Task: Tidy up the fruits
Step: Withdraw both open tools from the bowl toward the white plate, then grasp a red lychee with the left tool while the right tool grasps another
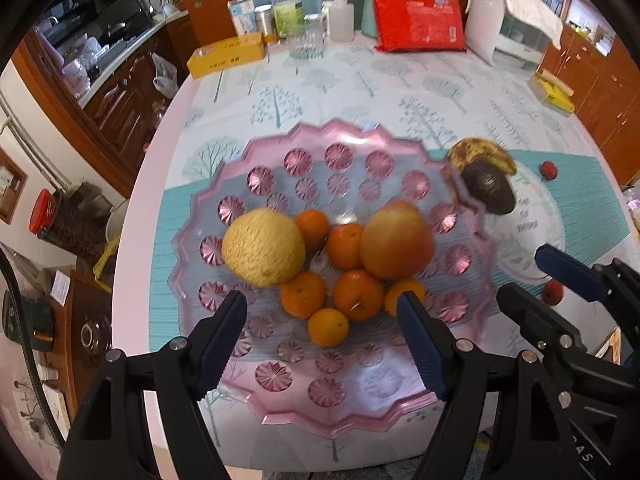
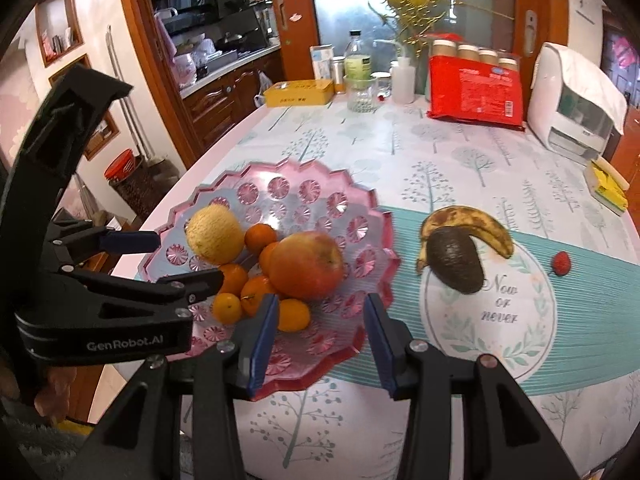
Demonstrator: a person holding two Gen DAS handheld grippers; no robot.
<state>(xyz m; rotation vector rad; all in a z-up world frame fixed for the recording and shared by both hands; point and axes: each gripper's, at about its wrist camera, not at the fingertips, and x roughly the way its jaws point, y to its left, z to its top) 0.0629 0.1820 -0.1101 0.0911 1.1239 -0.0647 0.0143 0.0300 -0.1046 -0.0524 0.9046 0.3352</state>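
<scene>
A pink scalloped plate holds a yellow round fruit, a large apple and several small oranges. A dark avocado and a spotted banana lie on the cloth right of the plate, with small red berries nearby. My left gripper is open and empty over the plate's near side. My right gripper is open and empty at the plate's near right edge.
The back of the table holds a yellow box, a glass, bottles, a red package and a white appliance. A yellow sponge lies at the right edge. The table's left edge drops toward kitchen cabinets.
</scene>
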